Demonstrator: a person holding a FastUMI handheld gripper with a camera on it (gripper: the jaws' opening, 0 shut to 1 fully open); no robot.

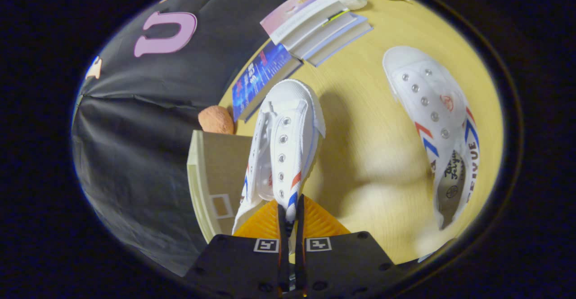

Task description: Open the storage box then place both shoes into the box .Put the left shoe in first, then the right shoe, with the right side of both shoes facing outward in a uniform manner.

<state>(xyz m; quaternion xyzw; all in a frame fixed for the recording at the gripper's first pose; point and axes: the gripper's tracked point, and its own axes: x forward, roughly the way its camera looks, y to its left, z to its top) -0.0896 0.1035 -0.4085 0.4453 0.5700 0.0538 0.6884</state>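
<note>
Gripper point(291, 215) fingers are pinched tight on one shoe point(283, 146), lifted by the box point(211, 186) at 9 o'clock. Second shoe point(434, 123) sits on the table point(360, 155) at 2 o'clock, so neither's boxed yet.

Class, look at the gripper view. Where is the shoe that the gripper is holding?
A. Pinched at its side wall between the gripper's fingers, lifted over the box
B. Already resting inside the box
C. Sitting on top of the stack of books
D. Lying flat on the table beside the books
A: the gripper pinches the held shoe's side wall, above the box edge, while the other shoe lies on the table.
</note>
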